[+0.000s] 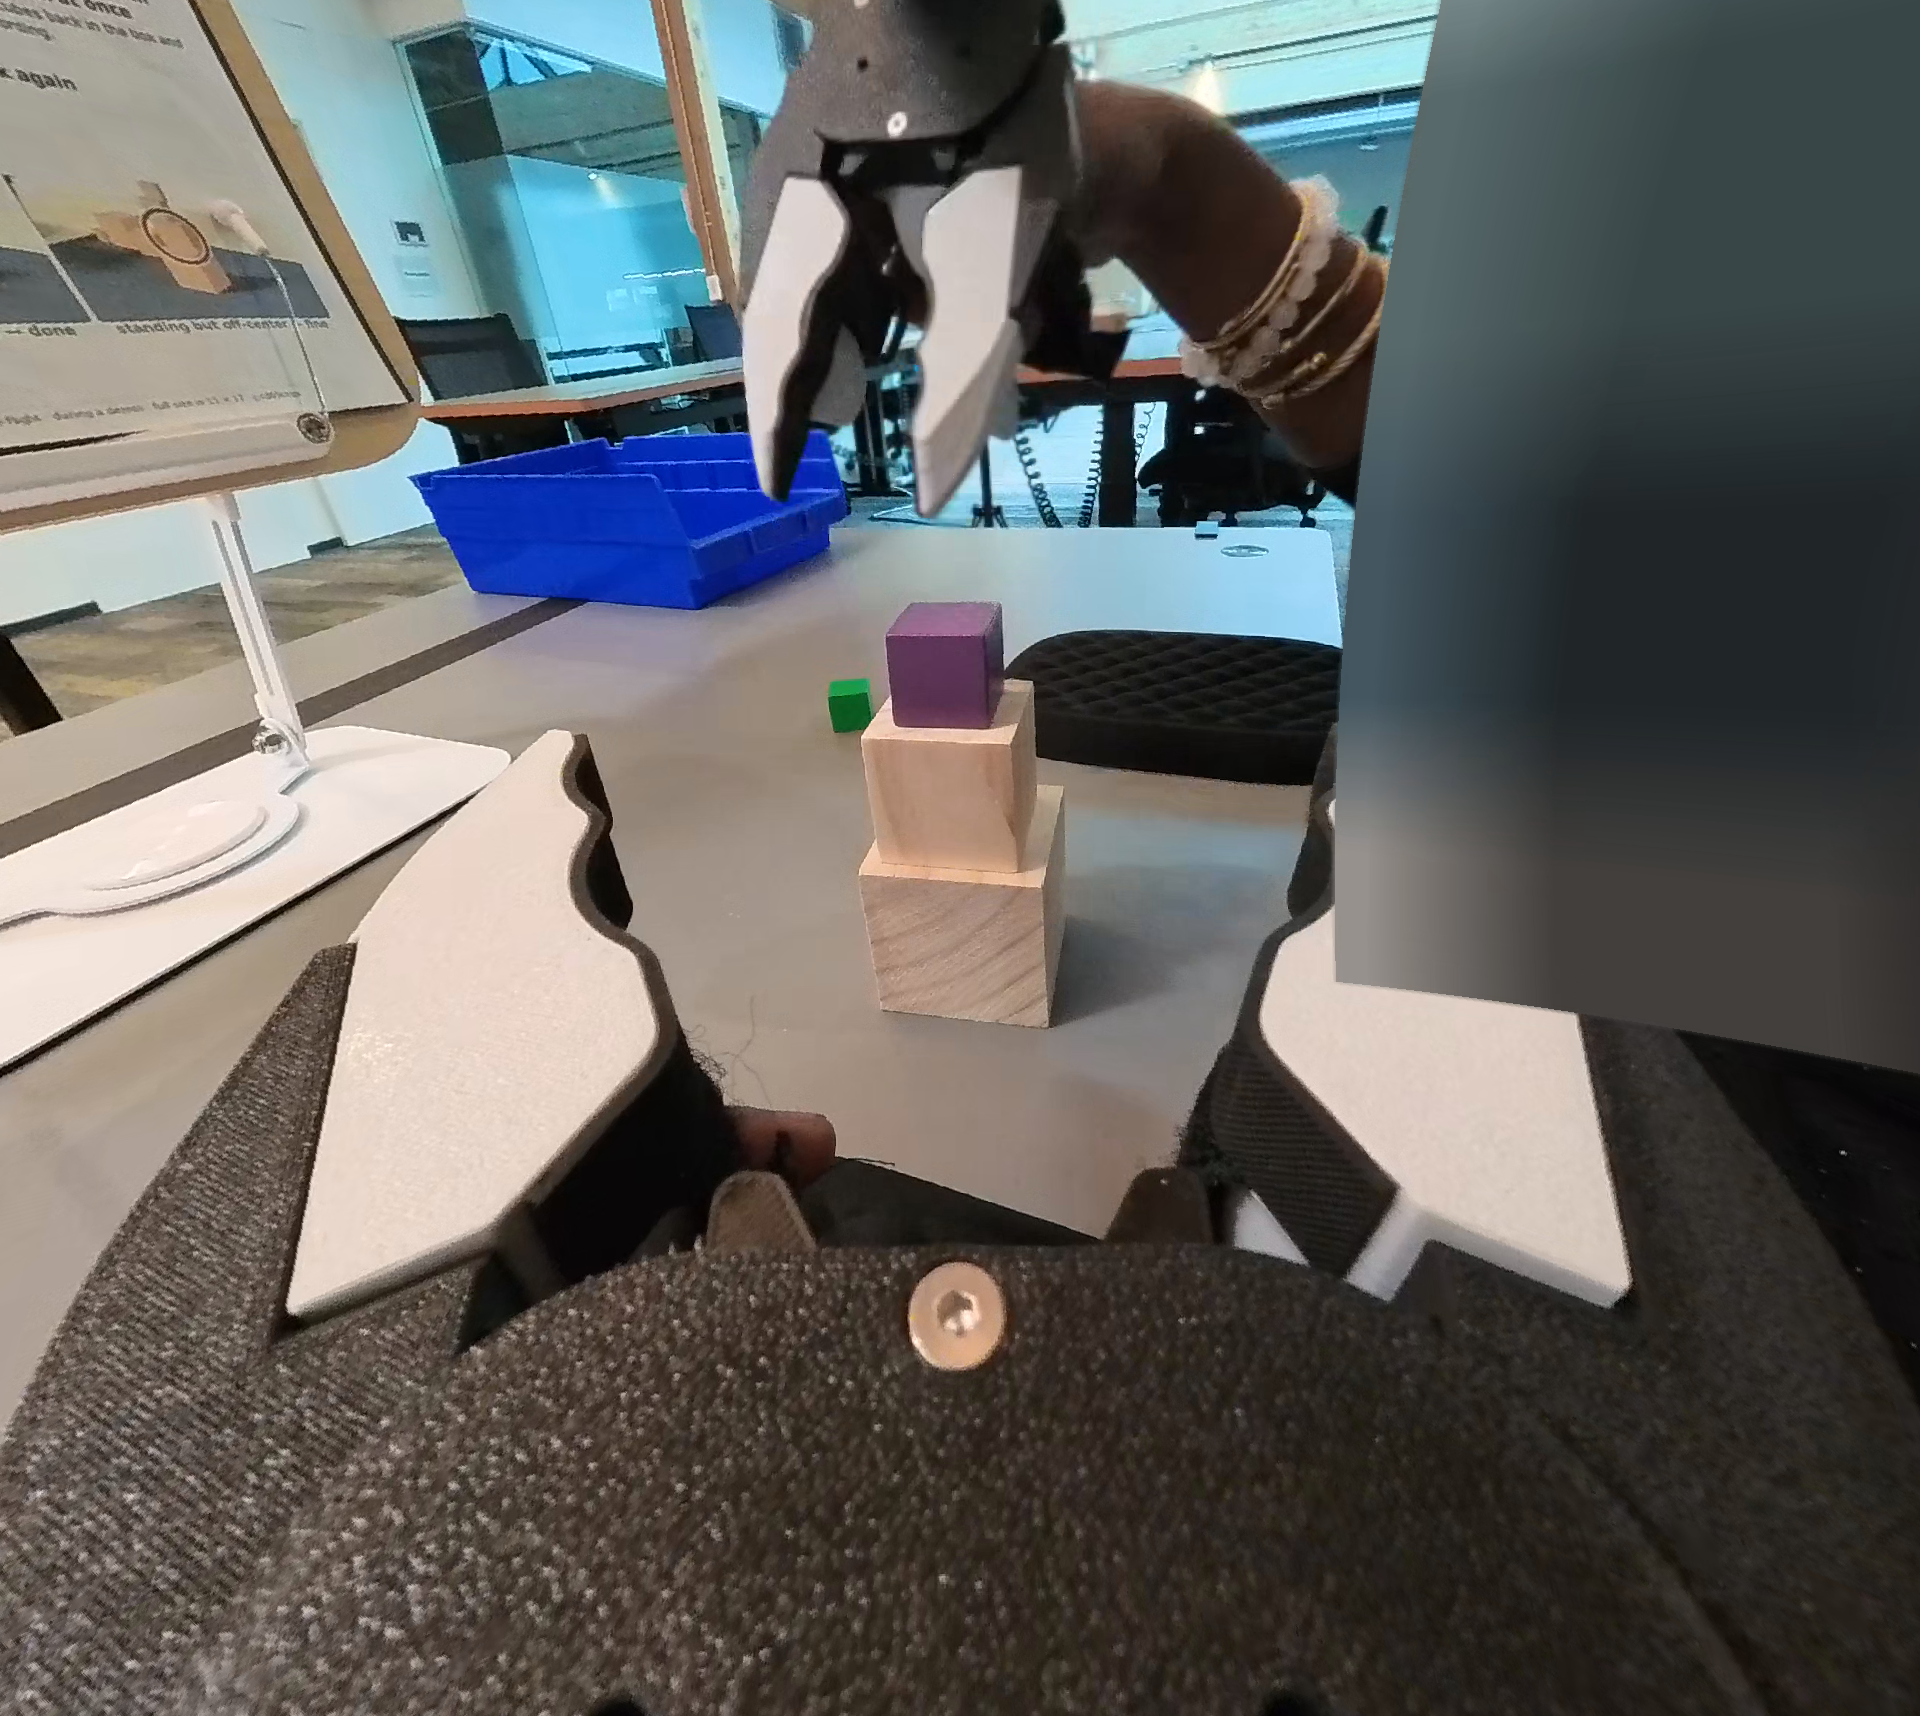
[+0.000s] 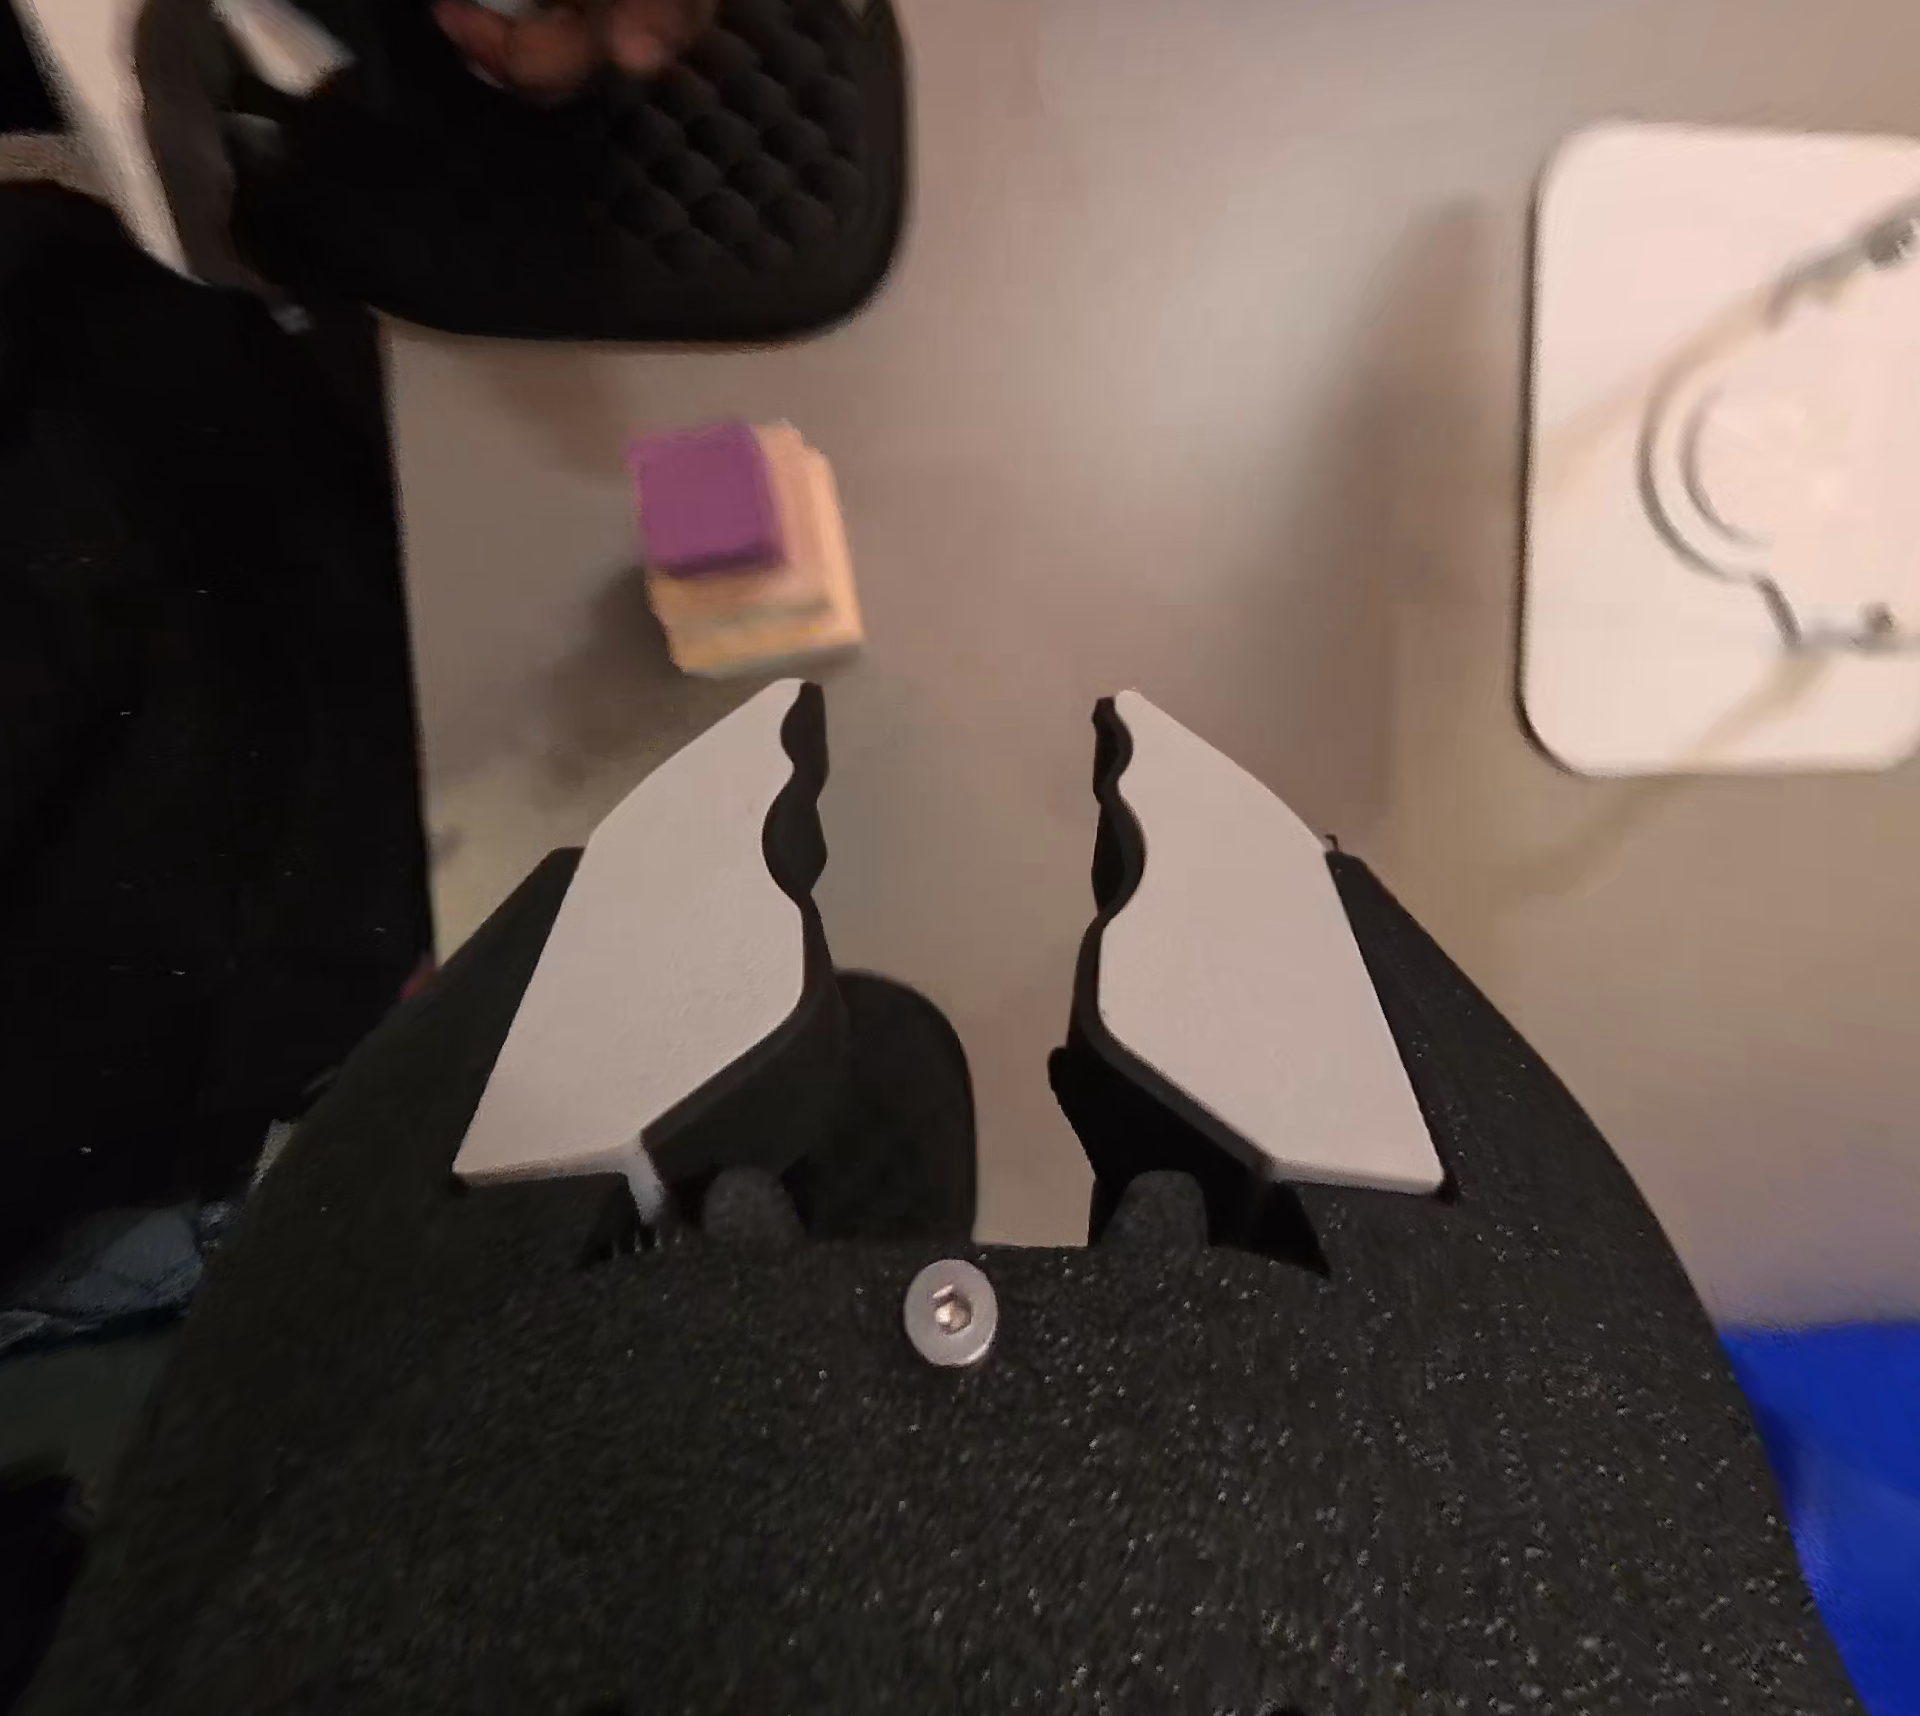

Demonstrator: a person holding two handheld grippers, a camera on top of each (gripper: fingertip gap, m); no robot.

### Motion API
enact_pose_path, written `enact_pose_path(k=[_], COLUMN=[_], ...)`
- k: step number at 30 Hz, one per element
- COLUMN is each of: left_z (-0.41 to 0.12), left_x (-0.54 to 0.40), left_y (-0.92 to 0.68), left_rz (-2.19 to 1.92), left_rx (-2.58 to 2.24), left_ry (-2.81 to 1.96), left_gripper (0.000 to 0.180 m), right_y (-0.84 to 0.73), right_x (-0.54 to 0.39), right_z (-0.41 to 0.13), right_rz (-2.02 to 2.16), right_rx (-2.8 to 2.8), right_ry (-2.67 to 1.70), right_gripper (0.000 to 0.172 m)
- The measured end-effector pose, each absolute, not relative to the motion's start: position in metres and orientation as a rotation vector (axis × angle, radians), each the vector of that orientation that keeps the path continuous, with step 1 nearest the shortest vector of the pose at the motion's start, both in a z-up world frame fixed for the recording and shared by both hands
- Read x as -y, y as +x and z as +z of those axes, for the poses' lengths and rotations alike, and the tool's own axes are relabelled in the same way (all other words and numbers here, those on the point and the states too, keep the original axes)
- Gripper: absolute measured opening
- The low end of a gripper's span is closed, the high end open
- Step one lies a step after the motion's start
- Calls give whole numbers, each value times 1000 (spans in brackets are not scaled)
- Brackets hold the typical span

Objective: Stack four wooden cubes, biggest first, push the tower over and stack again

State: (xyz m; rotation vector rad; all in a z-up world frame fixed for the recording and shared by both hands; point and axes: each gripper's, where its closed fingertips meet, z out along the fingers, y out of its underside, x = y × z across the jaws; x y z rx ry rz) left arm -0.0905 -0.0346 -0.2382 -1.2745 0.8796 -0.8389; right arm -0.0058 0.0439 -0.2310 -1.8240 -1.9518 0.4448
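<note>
A stack of three cubes stands on the grey table (image 1: pixel 727 835): a large wooden cube (image 1: pixel 961 928), a smaller wooden cube (image 1: pixel 951 783) on it, and a purple cube (image 1: pixel 943 664) on top. My left gripper (image 1: pixel 945 747) is wide open and empty, low at the table, with the stack ahead between its spread fingers (image 1: pixel 468 991), which do not touch it. My right gripper (image 2: pixel 958 710) is open and empty, up in the air and looking down. The stack (image 2: pixel 769 596) with the purple cube (image 2: pixel 696 503) lies just beyond its left fingertip. The right gripper also shows in the left wrist view (image 1: pixel 854 500), hanging above the stack.
A small green cube (image 1: pixel 850 705) lies behind the stack. A black quilted pad (image 1: pixel 1184 700) lies to its right, a blue bin (image 1: pixel 634 513) at the far left. A sign on a white stand (image 1: pixel 260 793) is at the left; its base (image 2: pixel 1714 461) shows from above. Left tips to right tips: about 12 cm.
</note>
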Motion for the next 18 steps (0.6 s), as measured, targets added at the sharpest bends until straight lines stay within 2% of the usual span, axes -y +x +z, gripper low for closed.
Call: enact_pose_path(k=[8, 13, 18], left_z=[-239, -239, -239], left_x=[35, 35, 34], left_y=[-90, -90, -91], left_rz=[-839, -841, -845], left_rx=[-884, -883, -877], left_ry=[-1278, -1280, -1284], left_gripper=[126, 125, 125], right_y=[94, 102, 97], right_x=[-112, -120, -124], right_z=[-294, -330, -343], right_rz=[210, 209, 230], right_rx=[1845, 2024, 2229], right_ry=[-2126, -1967, -1746], right_gripper=[50, 49, 42])
